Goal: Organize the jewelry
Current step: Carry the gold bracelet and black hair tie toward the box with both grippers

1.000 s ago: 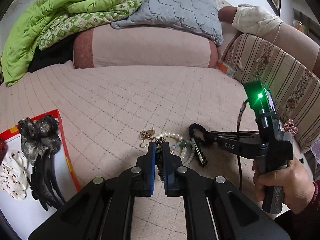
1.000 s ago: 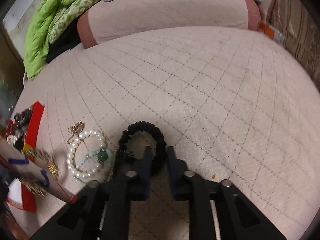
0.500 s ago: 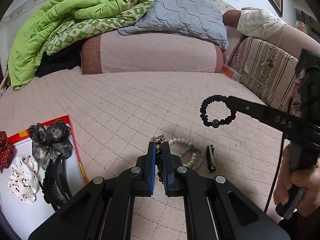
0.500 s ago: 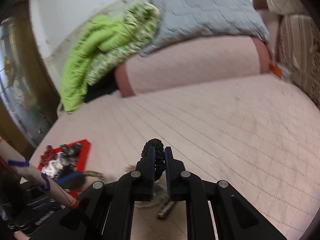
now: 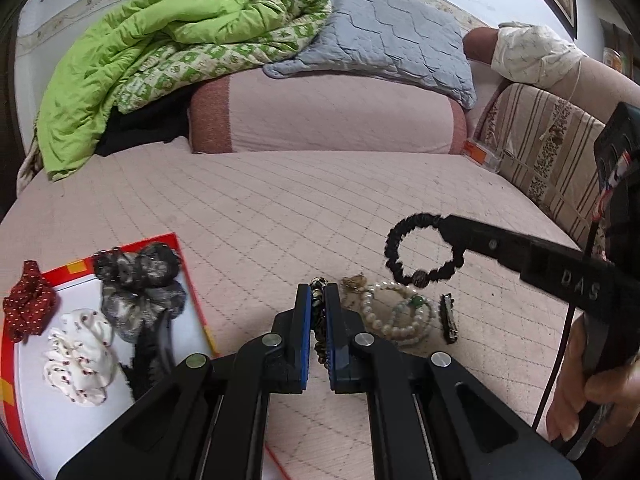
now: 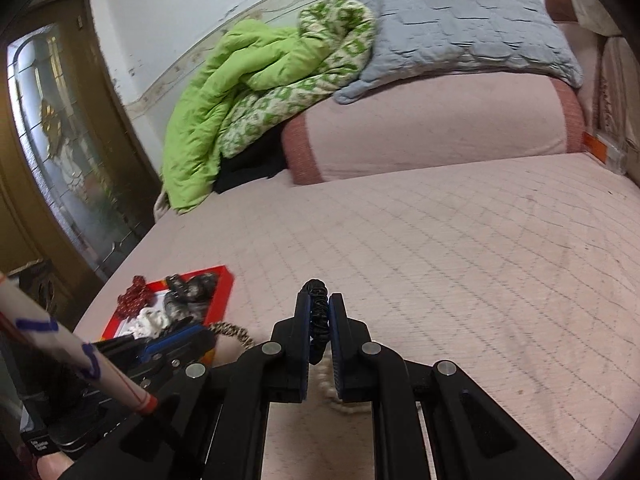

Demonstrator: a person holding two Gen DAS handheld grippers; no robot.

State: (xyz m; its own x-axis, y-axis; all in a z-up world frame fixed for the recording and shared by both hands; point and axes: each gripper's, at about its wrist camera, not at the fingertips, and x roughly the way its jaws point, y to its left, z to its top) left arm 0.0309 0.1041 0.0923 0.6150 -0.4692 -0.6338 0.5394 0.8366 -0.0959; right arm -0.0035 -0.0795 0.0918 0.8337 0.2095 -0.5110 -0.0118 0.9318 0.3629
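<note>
My left gripper is shut on a brown and gold beaded bracelet, held just above the pink bed cover. My right gripper is shut on a black beaded bracelet; in the left wrist view that bracelet hangs as a ring in the air, above the jewelry pile. On the cover lie a pearl bracelet, a pale bracelet with a green bead, a gold piece and a dark hair clip. A red-rimmed white tray at the left holds hair accessories.
In the tray lie a grey scrunchie, a white dotted scrunchie, a red scrunchie and a black claw clip. A pink bolster, green quilt and grey pillow are at the back. A striped cushion is at the right.
My right gripper lifted the black bracelet off the cover and carried it up and to the left. My left gripper stayed shut on its bracelet and rose slightly.
</note>
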